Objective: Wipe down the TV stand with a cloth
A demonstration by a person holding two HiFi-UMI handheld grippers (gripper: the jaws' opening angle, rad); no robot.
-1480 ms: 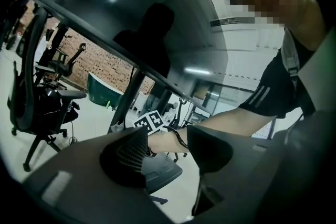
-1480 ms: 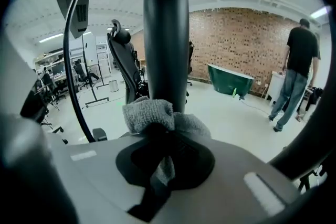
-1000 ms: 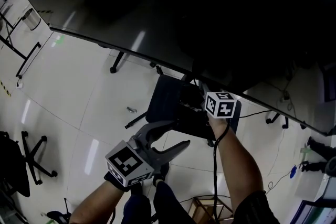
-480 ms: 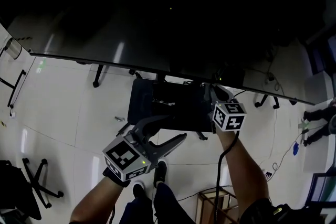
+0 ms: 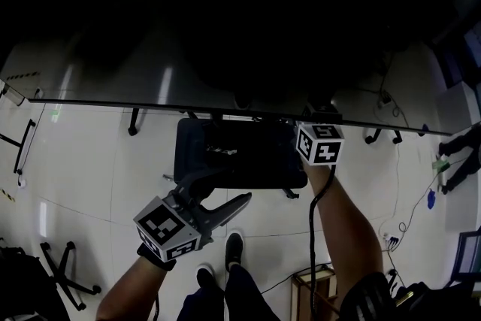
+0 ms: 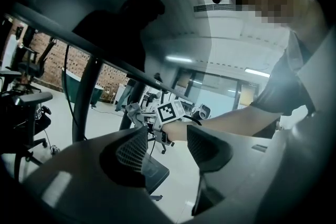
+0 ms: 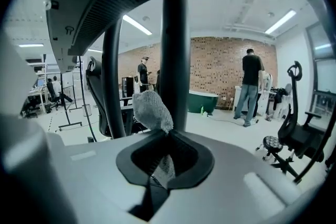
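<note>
Right gripper view: right gripper [image 7: 165,153] is clamped on the cloth [image 7: 152,109], near the TV stand [image 7: 174,55] post; left gripper [image 5: 230,189] gapes empty. Best pressed flat, stroked along the post.

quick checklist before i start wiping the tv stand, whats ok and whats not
1. Cloth gripped by the right gripper: ok, jaws shut on it.
2. Enough cloth past the jaws to wipe with: ok, a tuft sticks out in front.
3. Left gripper free: ok, jaws apart, nothing between them.
4. Cloth touching the stand post: cannot tell, the post stands right behind it.
5. Stand base free of clutter: cannot tell, too dark in the head view.
</note>
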